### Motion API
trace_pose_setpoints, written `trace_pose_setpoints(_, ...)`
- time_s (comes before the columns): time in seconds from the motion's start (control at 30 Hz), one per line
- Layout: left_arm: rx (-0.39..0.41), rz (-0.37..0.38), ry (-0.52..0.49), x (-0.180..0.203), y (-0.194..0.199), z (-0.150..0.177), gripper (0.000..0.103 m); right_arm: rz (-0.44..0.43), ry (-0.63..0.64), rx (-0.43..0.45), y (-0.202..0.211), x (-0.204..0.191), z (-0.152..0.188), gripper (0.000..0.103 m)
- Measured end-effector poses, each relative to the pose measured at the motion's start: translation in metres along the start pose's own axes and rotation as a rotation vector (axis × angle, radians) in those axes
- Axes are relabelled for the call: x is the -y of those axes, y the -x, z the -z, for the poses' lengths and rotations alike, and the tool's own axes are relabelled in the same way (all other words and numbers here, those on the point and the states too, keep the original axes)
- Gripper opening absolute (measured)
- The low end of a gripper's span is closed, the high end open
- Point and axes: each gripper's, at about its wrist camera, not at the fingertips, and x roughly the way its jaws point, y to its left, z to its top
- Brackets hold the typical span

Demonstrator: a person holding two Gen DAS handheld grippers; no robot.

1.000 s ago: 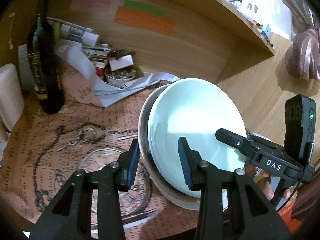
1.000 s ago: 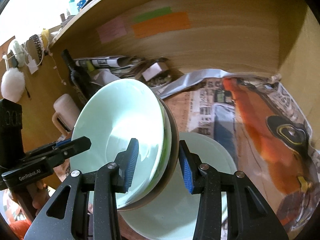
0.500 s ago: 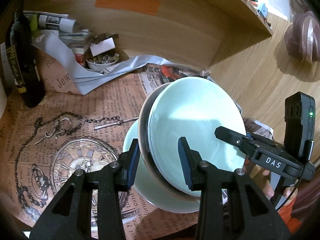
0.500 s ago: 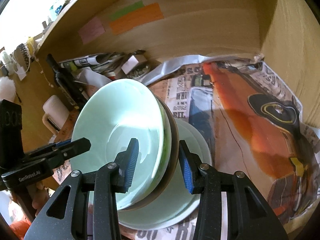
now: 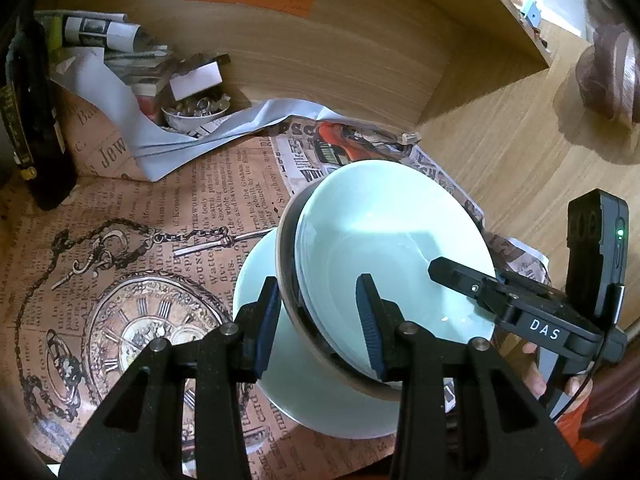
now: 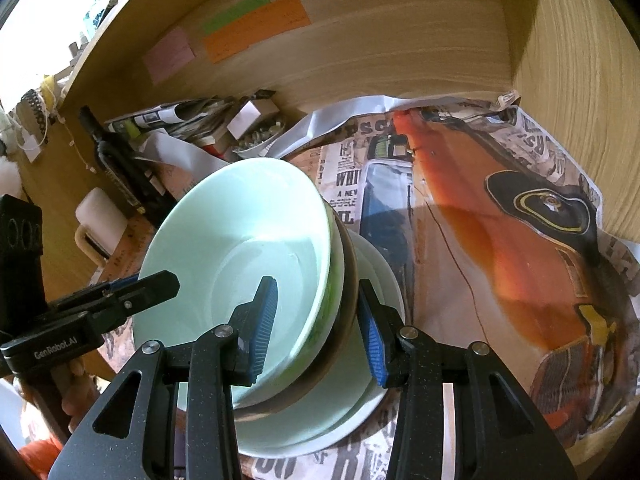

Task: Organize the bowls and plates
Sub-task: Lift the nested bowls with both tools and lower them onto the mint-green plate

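A pale green bowl [image 5: 392, 248] sits nested in a brown-rimmed bowl [image 5: 286, 264], and the stack is tilted on edge. My left gripper [image 5: 318, 320] is shut on its near rim. Across the bowl, my right gripper [image 5: 444, 272] clamps the opposite rim. In the right wrist view the same green bowl [image 6: 248, 248] and brown bowl [image 6: 348, 280] are pinched by my right gripper [image 6: 316, 324], with my left gripper [image 6: 160, 284] gripping the far left rim. Just beneath the stack, pale green plates [image 5: 320, 408] [image 6: 380, 276] lie on the newspaper-lined shelf; whether the bowls touch them I cannot tell.
A dark bottle [image 5: 28, 120] stands at the left, with rolled newspapers [image 5: 100, 32] and a small dish of trinkets [image 5: 196, 110] at the back. A white mug [image 6: 98, 220] sits outside the shelf on the left. The wooden back wall [image 6: 360, 60] and right side wall [image 6: 580, 100] enclose the shelf.
Both grippers carried the bowl stack forward and down into the shelf. The green plates came into view underneath it. Both grips stayed the same.
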Motion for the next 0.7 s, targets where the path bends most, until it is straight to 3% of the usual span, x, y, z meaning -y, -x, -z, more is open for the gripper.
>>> trace_pose_setpoints(0.33,-0.01,0.015,0.007,-0.011,-0.007,0.001,0.038,-0.033,-0.006,0.016,-0.005,-0.001,-0.004,0.042)
trace_pose_setpoints(0.53,0.138,-0.079,-0.08,0.002,0.023,-0.001,0.045,0.022,0.038,0.035,-0.001,-0.006,-0.004,0.053)
trace_pose_setpoints(0.7,0.231,-0.087,-0.092,0.007,0.051,-0.007,0.049,0.025,0.073,0.094,0.018,-0.014,-0.007,0.056)
